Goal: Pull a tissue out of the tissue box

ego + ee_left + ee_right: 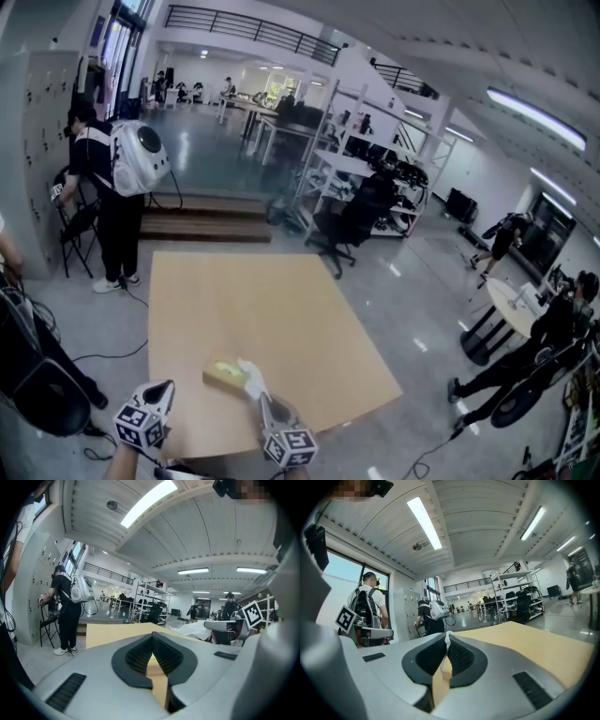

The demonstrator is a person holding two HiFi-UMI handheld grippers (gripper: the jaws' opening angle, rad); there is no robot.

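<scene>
A yellow-green tissue box (221, 374) lies on the tan table (272, 309) near its front edge. A white tissue (251, 377) rises from the box toward my right gripper (263, 397), which is shut on it. In the right gripper view a thin white strip of tissue (446, 645) shows between the closed pads of the right gripper (447, 637). My left gripper (166, 386) hovers left of the box, apart from it. The left gripper (152, 637) has its tips together and nothing held. The stretched tissue (193, 628) shows at its right.
A person with a white backpack (117, 183) stands beside lockers off the table's far left corner. A black office chair (352, 225) and shelving stand beyond the far edge. A round table (502, 305) and more people are at the right. Cables lie on the floor at left.
</scene>
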